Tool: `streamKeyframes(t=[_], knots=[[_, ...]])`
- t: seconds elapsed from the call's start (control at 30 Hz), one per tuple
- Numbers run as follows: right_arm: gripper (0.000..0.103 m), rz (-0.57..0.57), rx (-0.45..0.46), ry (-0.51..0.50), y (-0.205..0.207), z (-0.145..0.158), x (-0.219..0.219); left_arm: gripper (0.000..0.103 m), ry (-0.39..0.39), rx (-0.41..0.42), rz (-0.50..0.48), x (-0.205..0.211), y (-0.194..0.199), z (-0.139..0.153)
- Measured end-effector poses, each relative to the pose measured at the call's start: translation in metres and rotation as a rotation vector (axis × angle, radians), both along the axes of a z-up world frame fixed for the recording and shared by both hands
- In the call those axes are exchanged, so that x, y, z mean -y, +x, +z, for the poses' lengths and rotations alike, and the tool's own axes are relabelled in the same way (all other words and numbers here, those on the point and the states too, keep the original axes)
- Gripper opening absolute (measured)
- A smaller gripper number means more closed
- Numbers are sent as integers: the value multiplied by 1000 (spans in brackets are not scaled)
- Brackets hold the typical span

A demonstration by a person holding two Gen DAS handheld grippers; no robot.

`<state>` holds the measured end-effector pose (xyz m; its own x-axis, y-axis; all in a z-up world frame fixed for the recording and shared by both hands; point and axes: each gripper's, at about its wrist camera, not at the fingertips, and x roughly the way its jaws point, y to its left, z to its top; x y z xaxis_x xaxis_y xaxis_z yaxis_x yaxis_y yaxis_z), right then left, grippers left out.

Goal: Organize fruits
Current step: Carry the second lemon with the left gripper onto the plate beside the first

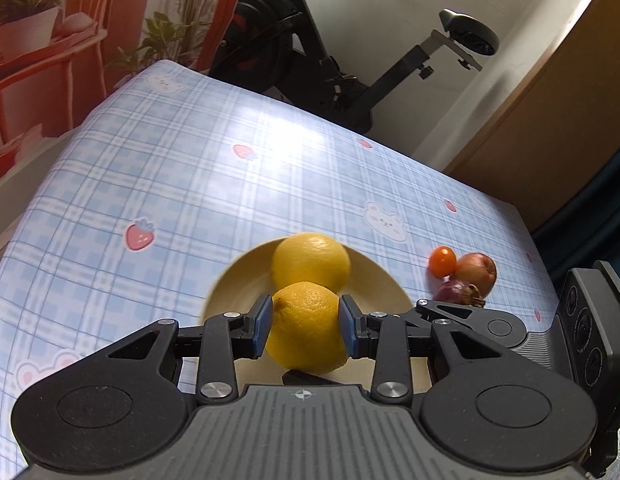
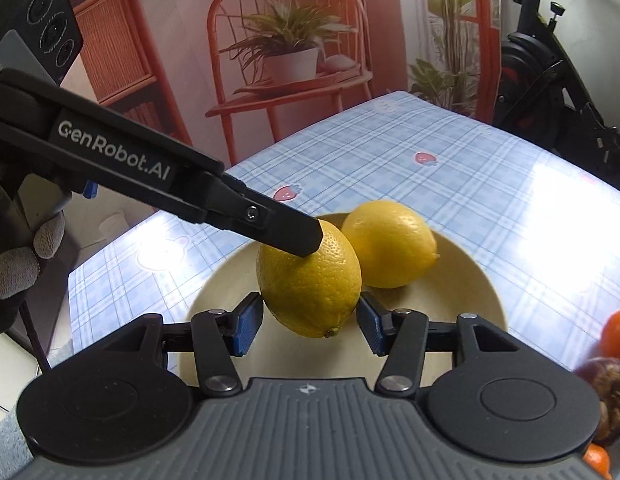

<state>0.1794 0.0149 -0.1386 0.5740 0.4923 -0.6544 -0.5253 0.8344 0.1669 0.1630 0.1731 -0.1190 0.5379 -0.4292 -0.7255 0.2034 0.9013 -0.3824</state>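
Left gripper [image 1: 304, 322] fingers clamp lemon [image 1: 306, 326] over plate [image 1: 238, 280]; second lemon [image 1: 310, 262] behind; right fingers [image 2: 246, 324] half-open, empty.

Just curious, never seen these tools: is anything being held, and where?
A lemon: the left gripper pinches it on opposite sides. The right gripper flanks it too; contact unclear.

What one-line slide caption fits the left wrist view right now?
Left hand-held gripper shut on a lemon over the cream plate, second lemon behind.
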Motion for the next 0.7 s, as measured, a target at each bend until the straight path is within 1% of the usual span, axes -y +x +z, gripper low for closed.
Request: streamKeyframes(t=[0.37, 0.57, 0.7], knots=[[55, 6, 10, -10, 8, -8, -15, 38, 10, 6, 58, -15, 4, -7], [55, 13, 28, -32, 10, -10, -20, 38, 27, 14, 63, -14, 5, -10], [55, 5, 35, -23, 10, -11, -19, 38, 38, 25, 65, -13, 5, -9]])
